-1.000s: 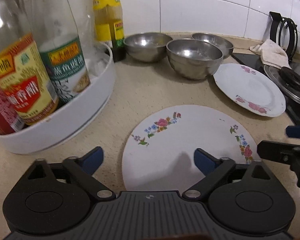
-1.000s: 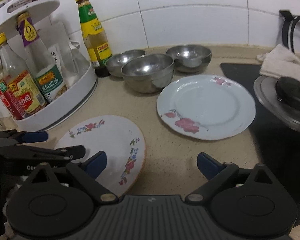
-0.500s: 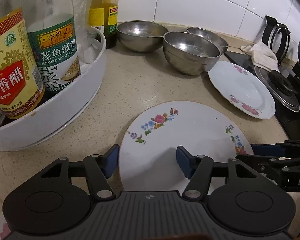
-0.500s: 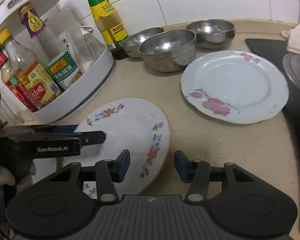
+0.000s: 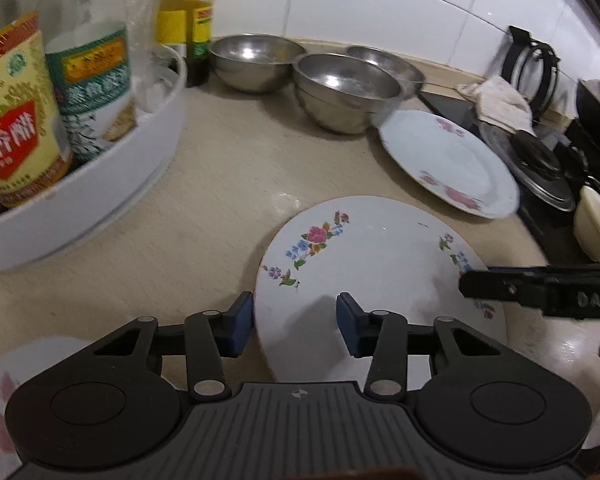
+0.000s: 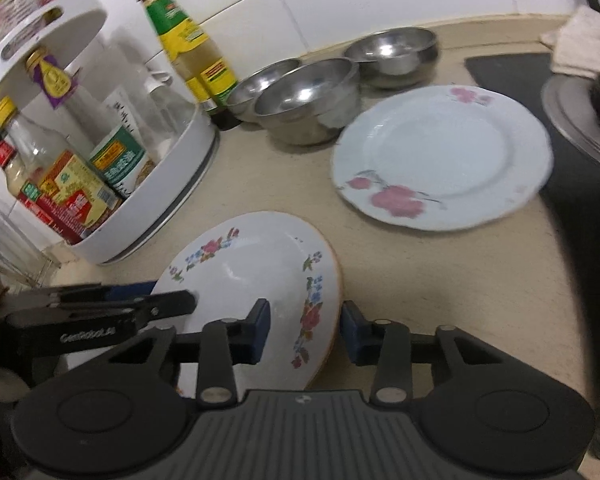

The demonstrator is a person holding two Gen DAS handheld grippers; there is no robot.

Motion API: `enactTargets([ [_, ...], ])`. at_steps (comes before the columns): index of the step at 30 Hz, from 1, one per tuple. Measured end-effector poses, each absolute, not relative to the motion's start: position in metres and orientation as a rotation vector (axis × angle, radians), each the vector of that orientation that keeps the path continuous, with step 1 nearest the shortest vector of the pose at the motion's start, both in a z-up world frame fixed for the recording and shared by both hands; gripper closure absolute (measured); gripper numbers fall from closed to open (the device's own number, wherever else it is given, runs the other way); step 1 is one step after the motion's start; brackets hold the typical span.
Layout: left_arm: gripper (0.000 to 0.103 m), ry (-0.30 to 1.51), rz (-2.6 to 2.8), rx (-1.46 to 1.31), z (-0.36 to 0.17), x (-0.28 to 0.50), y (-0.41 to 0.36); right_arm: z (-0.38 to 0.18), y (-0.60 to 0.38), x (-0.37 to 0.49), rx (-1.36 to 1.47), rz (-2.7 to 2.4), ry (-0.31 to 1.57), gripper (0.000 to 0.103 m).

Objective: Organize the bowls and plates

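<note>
Flowered plate (image 5: 374, 276): on the beige tabletop (image 5: 220, 184), its right edge tilted up.
Left gripper (image 5: 296, 324): fingers part-open, straddling the plate's left rim.
Right gripper (image 6: 305, 325): fingers part-open, astride the right rim.
Pink-rose plate (image 6: 440, 156): flat, near three steel bowls (image 6: 306, 98).

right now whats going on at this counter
A person with two handheld grippers is working on the multicolor-flower plate. The left gripper and right gripper each straddle an opposite edge of it, jaws part open, no firm grip visible. The pink-flower plate and three steel bowls sit untouched behind.
</note>
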State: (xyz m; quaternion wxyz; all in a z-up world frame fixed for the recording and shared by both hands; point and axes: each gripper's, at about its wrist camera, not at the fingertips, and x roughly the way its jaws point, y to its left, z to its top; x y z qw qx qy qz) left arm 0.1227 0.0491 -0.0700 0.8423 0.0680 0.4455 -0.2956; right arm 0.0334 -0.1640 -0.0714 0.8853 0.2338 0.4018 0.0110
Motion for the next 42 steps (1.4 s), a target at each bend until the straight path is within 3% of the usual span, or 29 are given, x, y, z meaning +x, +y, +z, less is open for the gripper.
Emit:
enactTargets([
  [15,0.052,0.961,-0.634,0.100,-0.068,0.080,0.030,-0.069,-0.189,0.003,0.398,-0.009,0.844,0.069],
  [25,0.038,0.886,-0.468,0.081,-0.056,0.066,0.036,-0.066,-0.195,0.003,0.312,0.004,0.867,0.068],
  [27,0.032,0.870,-0.441,0.064,-0.052,0.063,0.038,-0.063,-0.197,0.003,0.297,0.009,0.858,0.063],
  [42,0.019,0.805,-0.246,-0.027,-0.032,0.038,0.063,-0.030,-0.168,0.017,0.223,0.220,0.736,0.036],
])
